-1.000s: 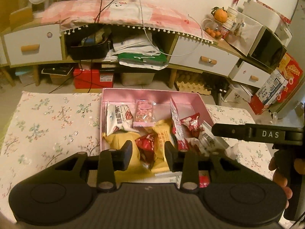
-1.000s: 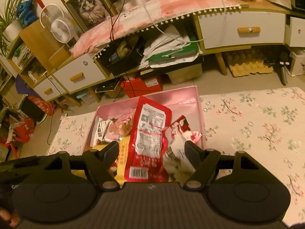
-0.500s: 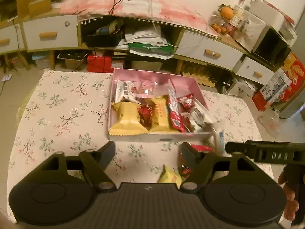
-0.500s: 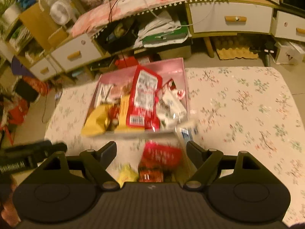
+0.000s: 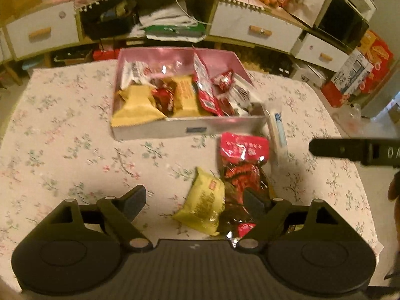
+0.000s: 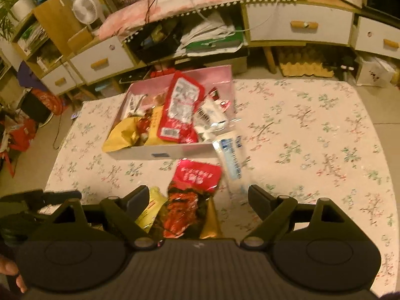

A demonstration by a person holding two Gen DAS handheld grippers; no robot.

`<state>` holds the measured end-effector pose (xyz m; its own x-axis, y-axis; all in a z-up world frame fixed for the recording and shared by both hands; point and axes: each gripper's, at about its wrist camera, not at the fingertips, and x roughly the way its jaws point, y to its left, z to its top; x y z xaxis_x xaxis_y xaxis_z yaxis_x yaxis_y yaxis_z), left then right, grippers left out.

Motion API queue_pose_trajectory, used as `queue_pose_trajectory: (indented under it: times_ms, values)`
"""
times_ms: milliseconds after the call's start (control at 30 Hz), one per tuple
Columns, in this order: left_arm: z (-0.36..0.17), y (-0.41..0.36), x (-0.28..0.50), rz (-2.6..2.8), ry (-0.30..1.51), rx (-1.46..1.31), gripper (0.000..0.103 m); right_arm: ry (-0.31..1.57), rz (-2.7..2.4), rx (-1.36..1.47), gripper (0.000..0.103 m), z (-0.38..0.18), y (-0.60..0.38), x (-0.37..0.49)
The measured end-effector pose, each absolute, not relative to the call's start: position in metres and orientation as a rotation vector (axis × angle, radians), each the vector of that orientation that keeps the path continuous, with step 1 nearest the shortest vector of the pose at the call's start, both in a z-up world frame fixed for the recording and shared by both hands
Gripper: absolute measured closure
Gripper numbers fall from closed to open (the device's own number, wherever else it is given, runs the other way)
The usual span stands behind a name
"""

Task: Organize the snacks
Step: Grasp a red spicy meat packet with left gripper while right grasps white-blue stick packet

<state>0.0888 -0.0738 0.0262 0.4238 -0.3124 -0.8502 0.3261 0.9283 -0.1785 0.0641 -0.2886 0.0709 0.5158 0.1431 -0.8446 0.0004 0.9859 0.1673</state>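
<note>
Jaws of both grippers stand wide apart, nothing held. Left gripper [image 5: 192,197] and right gripper [image 6: 198,197] hover low over the tabletop [image 5: 62,135], near side of the pink box [image 5: 187,128] of snacks. Loose items on the cloth: red packet [image 6: 192,195], long axis running away from the camera toward the box; yellow packet [image 5: 203,205] touching its left side; white-blue packet [image 6: 231,157] propped at the box's front right corner. Red packet lies centred between the right jaws, so the right gripper seems better placed. The yellow packet sits between the left jaws, toward their right side.
</note>
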Motion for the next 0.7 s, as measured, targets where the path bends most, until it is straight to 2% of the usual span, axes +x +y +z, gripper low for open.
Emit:
queue_pose_trajectory:
  times_ms: [167, 267, 333, 433, 700]
  values:
    - [0.016, -0.084, 0.082, -0.425, 1.074, 0.015, 0.015, 1.062, 0.078, 0.081, 0.019, 0.061, -0.299, 0.062]
    - [0.012, -0.091, 0.080, -0.437, 1.073, 0.012, 0.012, 1.095, 0.105, -0.081, 0.019, 0.047, -0.298, 0.058]
    - [0.008, -0.097, 0.080, -0.437, 1.074, 0.011, 0.012, 1.130, 0.094, -0.168, 0.023, 0.036, -0.301, 0.057]
    - [0.001, -0.111, 0.082, -0.441, 1.082, 0.026, 0.012, 1.173, 0.103, -0.172, 0.026, 0.026, -0.309, 0.056]
    - [-0.025, -0.162, 0.090, -0.482, 1.065, 0.159, 0.012, 1.129, 0.007, -0.086, 0.026, 0.032, -0.333, 0.061]
